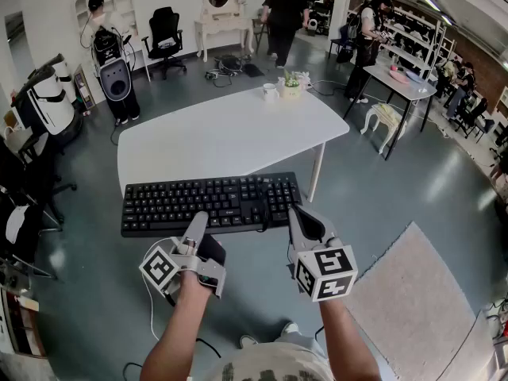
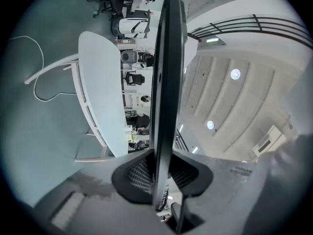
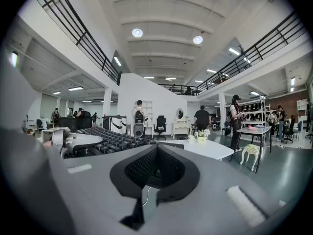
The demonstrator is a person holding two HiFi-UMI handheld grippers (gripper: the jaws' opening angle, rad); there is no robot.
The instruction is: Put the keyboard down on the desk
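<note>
Left gripper (image 1: 198, 222) is clamped on the keyboard (image 1: 208, 202). In the left gripper view the black board runs edge-on between the two pads, which press on its top and underside near the middle of its near long edge. Right gripper (image 1: 295, 213) has its jaws drawn together, with the tips at the keyboard's near right corner. The right gripper view shows the pads meeting in a narrow V, with the rows of keys stretching off to the left just past them; whether the corner itself is pinched I cannot tell. Each gripper's marker cube (image 1: 327, 273) faces up toward the head camera. The keyboard hangs in the air, level and keys up, on the near side of the white desk (image 1: 230, 133), with the grey floor (image 1: 79, 308) under it. From the head view its far edge lines up with the desk's near edge, and the left gripper view shows it higher than the desktop and apart from it. At the desk's far end stand a cup (image 1: 271, 92) and a small plant (image 1: 292, 84). A pale rug (image 1: 413, 308) lies on the floor to the right. Farther back are an office chair (image 1: 165, 36), a second table (image 1: 401, 82) with a stool (image 1: 386, 117) beside it, and several people (image 1: 284, 14) standing about.
</note>
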